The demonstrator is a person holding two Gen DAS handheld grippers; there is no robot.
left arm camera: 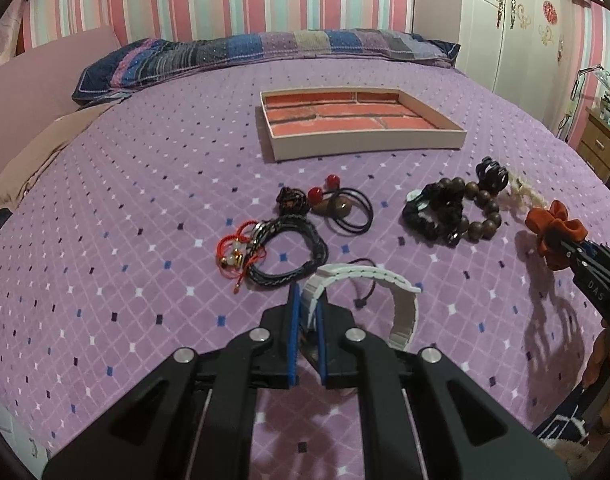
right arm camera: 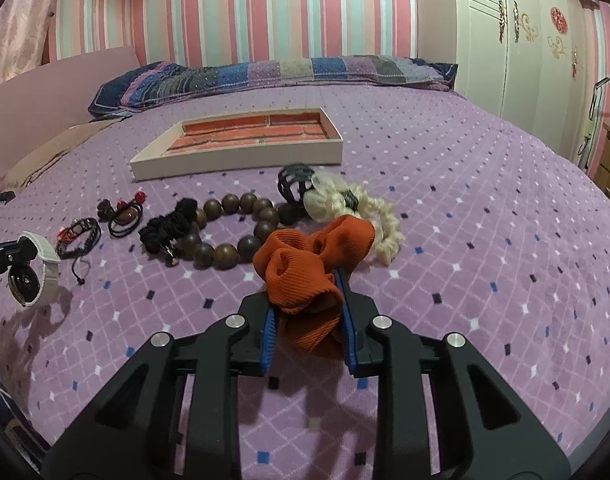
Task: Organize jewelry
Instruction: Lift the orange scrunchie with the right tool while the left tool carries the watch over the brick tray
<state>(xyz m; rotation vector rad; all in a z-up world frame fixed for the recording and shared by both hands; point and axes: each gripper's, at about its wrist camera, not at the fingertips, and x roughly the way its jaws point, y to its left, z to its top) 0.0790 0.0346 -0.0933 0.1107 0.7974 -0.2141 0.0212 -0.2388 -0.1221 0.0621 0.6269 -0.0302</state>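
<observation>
Two claws loaded, both lifted off the purple bed (left arm camera: 145,184), tray (left arm camera: 365,142) bare inside.

Left claw (left arm camera: 307,300) pinches the strap of a white wristwatch (left arm camera: 385,284); from the right wrist view the watch (right arm camera: 37,272) hangs clear of the bed, casting a shadow. Right claw (right arm camera: 307,300) is clamped on an orange scrunchie (right arm camera: 305,264), nearer the camera than the tray. Between tray and claws, on the bed: wooden bead bracelet (right arm camera: 233,232), black scrunchie (right arm camera: 169,228) touching it, black claw clip (right arm camera: 293,184), cream braided hair tie (right arm camera: 369,216), black braided bracelet (left arm camera: 293,252) with red cord bracelet (left arm camera: 233,248), black hair ties with red beads (left arm camera: 341,208).
</observation>
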